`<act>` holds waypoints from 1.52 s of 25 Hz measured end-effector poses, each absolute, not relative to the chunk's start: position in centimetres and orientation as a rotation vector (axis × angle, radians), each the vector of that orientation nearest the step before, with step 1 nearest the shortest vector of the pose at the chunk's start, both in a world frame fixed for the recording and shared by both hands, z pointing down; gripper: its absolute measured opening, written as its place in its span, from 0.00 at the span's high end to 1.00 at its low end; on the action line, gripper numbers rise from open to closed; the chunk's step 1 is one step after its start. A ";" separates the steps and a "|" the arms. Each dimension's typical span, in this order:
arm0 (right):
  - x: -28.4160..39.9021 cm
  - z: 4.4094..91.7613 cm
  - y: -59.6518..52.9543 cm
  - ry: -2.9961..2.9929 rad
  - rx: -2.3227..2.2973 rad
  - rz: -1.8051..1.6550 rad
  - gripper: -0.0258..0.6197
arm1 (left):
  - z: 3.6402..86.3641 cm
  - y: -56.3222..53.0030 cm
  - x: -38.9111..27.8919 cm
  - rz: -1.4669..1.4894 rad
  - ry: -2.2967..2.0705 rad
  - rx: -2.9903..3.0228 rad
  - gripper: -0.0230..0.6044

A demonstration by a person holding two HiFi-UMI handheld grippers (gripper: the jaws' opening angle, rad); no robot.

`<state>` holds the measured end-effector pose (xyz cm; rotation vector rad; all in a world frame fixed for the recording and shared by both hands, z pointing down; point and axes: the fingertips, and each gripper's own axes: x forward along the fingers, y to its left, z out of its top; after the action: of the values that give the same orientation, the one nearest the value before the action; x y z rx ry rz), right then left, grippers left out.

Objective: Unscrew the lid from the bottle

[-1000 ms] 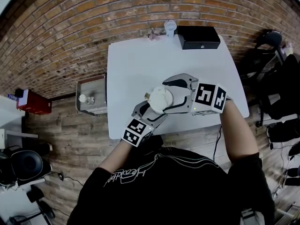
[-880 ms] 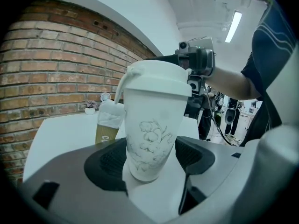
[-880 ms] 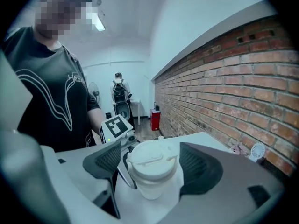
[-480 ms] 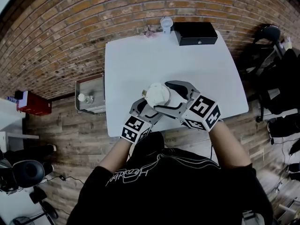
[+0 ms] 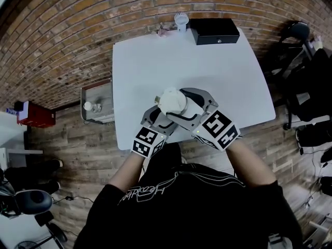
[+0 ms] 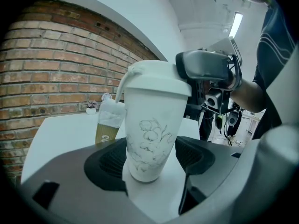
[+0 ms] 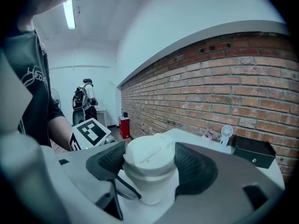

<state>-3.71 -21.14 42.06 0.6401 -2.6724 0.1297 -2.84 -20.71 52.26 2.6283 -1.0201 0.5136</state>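
Left gripper view: white bottle (image 6: 149, 134), lid (image 6: 154, 83) on, contents unseen.

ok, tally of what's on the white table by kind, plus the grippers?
White bottle: 1
White lid: 1
Tan packet or cup: 1
Black box: 1
Small white fan: 1
Small pinkish item, unidentifiable: 1
Grippers: 2, left gripper and right gripper
Total: 8

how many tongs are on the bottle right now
2. The left tongs grip the bottle near its base; the right tongs, whose jaws have just been closing, grip its lid.
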 end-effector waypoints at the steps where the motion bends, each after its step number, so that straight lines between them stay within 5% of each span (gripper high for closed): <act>1: -3.7 42.1 -21.2 -2.673 0.642 0.129 0.48 | 52.3 -20.7 -2.8 0.514 -1.020 2.629 0.41; 38: -3.9 42.9 -20.2 -2.457 -0.319 -0.168 0.46 | 52.7 -20.5 -2.8 0.564 -0.898 2.644 0.41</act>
<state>-3.93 -20.20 42.86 -0.3186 -2.4567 -0.1678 -2.75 -20.51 52.72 2.6435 -0.8979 0.5644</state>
